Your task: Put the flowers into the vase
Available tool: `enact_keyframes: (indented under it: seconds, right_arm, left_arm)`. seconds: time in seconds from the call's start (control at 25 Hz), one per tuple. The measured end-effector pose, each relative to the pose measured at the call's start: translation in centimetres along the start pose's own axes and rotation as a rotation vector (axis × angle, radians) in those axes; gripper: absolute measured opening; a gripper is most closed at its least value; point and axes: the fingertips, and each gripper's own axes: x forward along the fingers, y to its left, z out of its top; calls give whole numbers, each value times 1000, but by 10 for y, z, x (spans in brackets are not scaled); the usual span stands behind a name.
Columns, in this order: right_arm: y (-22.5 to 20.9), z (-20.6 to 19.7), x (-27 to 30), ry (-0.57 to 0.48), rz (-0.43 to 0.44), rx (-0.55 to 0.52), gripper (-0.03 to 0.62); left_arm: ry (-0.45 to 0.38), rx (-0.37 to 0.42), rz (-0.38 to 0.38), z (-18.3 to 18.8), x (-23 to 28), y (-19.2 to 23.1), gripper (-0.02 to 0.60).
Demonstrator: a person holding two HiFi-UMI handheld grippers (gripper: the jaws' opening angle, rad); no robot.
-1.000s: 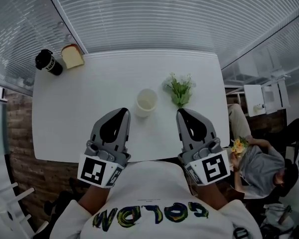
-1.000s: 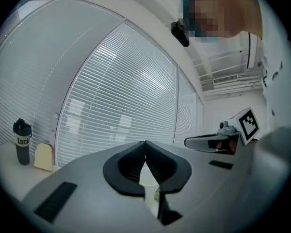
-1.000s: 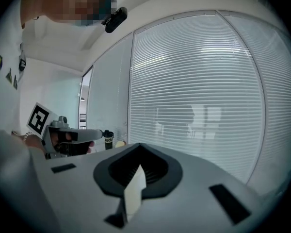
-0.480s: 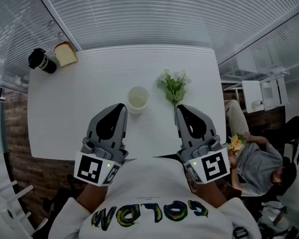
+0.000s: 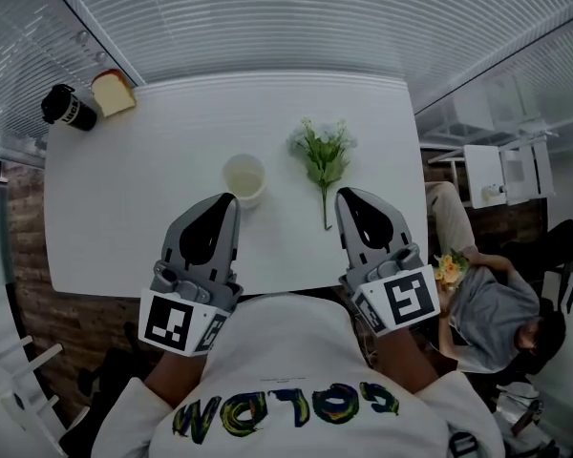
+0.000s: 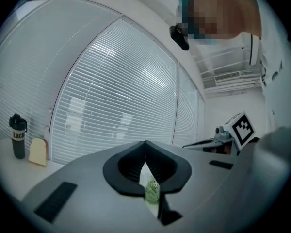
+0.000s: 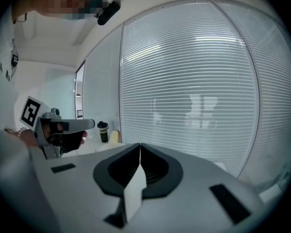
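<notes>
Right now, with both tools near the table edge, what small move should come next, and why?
Probably open the right gripper and ease it toward the stem of the flowers. Its jaws are together and hold nothing; the flowers lie flat on the table, stem end nearest that gripper, and the vase beside them has none in it.

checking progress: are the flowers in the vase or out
Out. The flowers lie flat on the table, to the right of the upright vase and not touching it.

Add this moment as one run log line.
left gripper: jaws shut, empty | right gripper: jaws shut, empty | flowers: lying on table beside vase | vase: upright, no flowers inside
</notes>
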Motion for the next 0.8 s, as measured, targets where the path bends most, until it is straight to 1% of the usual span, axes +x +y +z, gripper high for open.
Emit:
enact_keyframes:
  seconds: [0.16, 0.32, 0.48, 0.56, 0.72, 0.8]
  right_arm:
    - [-16, -28, 15, 73, -10, 50, 32]
    - [-32, -59, 33, 151, -35, 88, 84]
    - [-50, -89, 50, 224, -61, 125, 120]
    - [-59, -103, 58, 255, -65, 150, 149]
    - [-76, -133, 71, 328, -84, 197, 233]
    - [-83, -151, 81, 368, -92, 220, 257]
  left_arm:
    - [30, -9, 6, -14, -1, 2, 15]
    - [57, -19, 16, -28, -2, 9, 14]
    - [76, -31, 27, -41, -3, 17, 15]
    - [85, -34, 32, -46, -4, 19, 14]
    - [115, -47, 40, -60, -5, 21, 14]
    - [128, -56, 46, -67, -6, 25, 15]
